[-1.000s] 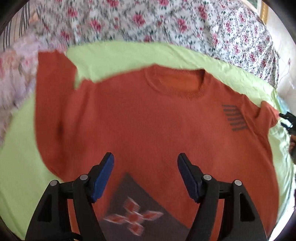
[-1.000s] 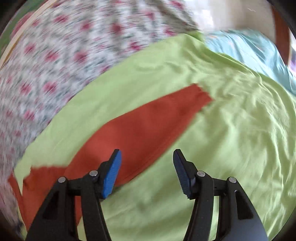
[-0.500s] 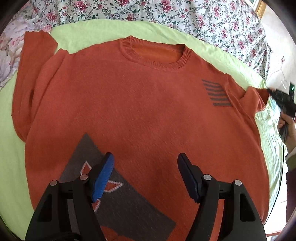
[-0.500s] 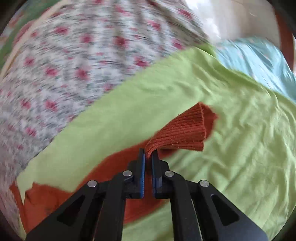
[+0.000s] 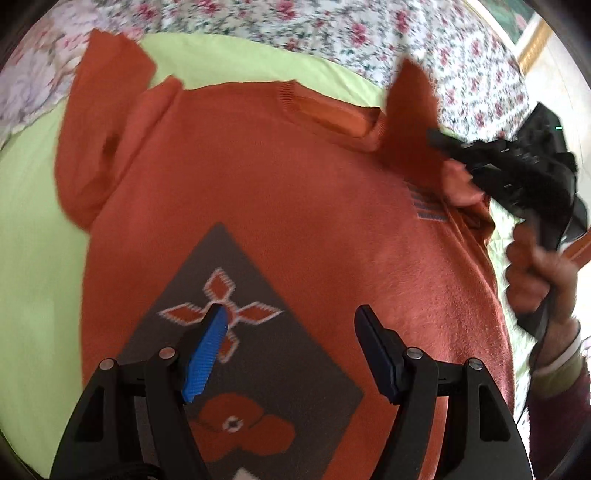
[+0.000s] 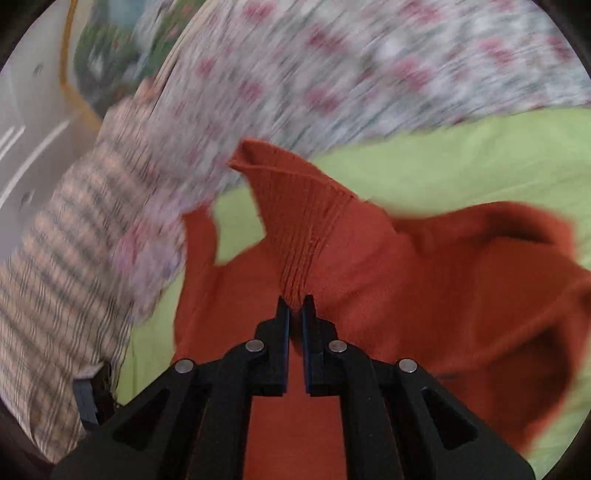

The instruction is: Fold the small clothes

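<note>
An orange sweater [image 5: 295,206] with a grey patterned patch [image 5: 255,354] lies front up on a lime-green sheet [image 5: 33,229]. My left gripper [image 5: 291,332] hovers open over the patch with nothing between its fingers. At the right of the left wrist view, a hand holds my right gripper [image 5: 439,138] by the sweater's right shoulder. In the right wrist view, that right gripper [image 6: 293,308] is shut on the ribbed sleeve cuff [image 6: 295,210], which stands lifted over the sweater body [image 6: 443,280]. The other sleeve [image 5: 99,122] lies folded at the left.
A floral bedspread [image 5: 332,33] covers the bed beyond the green sheet. A plaid cloth [image 6: 62,258] fills the left of the right wrist view, which is strongly blurred. A person's hand and sleeve [image 5: 543,295] are at the right edge of the left wrist view.
My right gripper shut on the sleeve cuff, then carried it up and across over the sweater's shoulder. The left gripper drifted lower over the sweater toward the grey patch and stayed open.
</note>
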`<state>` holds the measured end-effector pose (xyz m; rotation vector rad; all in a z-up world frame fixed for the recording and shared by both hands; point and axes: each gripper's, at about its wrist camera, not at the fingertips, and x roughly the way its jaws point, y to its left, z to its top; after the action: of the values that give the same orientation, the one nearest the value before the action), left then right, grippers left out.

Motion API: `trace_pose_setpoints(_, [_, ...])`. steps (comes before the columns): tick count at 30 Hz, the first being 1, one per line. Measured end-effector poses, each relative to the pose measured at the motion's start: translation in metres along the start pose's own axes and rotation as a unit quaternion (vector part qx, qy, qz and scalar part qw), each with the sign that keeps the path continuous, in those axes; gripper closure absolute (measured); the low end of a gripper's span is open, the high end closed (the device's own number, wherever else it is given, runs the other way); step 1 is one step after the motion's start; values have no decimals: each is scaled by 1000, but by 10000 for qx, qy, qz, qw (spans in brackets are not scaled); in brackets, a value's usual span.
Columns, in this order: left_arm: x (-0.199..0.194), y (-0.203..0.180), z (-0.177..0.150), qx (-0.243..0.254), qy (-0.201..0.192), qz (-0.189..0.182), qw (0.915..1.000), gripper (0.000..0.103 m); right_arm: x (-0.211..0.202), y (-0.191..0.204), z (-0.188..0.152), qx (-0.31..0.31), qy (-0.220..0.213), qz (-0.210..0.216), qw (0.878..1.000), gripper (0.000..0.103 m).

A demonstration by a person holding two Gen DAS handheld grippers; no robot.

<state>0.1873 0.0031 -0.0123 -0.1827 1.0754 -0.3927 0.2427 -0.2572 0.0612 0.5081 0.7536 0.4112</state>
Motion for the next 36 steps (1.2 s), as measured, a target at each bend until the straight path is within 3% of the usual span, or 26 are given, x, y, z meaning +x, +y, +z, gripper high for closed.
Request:
trace_pose_setpoints(6, [-7,24,-2,-330,-55,-187,9993,31,81,30,-33,-14,783,268,9966,96])
trace_pose_setpoints(10, [-3,28,7,-421,-53,-382,9984,30,105,26,-49,264,1216,414,9914,83])
trace_pose_setpoints(12, [6,26,14,-444,-14,-440,9980,27,94,22,-54,327,1132,442,9920,77])
trace_pose_setpoints(15, [23,22,30,-492,34,-477,9976,26,66,15,-57,406,846,402,9948,76])
trace_pose_setpoints(20, [51,22,66,-709,-183,-476,9962,28,14,-6,-65,586,382,-105,9975,76])
trace_pose_setpoints(21, [58,23,74,-769,-270,-491,9955,34,2,-11,-68,649,294,-205,9972,76])
trace_pose_setpoints(23, [65,23,82,-774,-384,-474,9951,69,-20,-18,-74,772,109,-347,9964,76])
trace_pose_setpoints(24, [70,23,87,-752,-351,-444,9956,101,-29,-20,-77,834,15,-398,9957,76])
trace_pose_setpoints(26, [68,22,91,-715,-358,-431,9959,99,-48,-25,-84,946,-159,-527,9940,76])
trace_pose_setpoints(29, [16,15,81,-524,-995,-418,9928,99,-78,-36,-92,1021,-441,-747,9910,76])
trace_pose_setpoints(31, [-5,24,70,-393,-1307,-111,9906,99,-96,-47,-96,1030,-618,-955,9882,76])
trace_pose_setpoints(32, [-2,30,66,-353,-1244,7,9916,99,-104,-54,-96,1049,-678,-1110,9859,76])
trace_pose_setpoints(34, [11,43,59,-396,-853,-137,9955,99,-110,-69,-92,1120,-700,-1357,9819,76])
trace_pose_setpoints(36, [15,44,51,-335,-753,-190,9964,98,-109,-83,-83,1190,-661,-1608,9775,76])
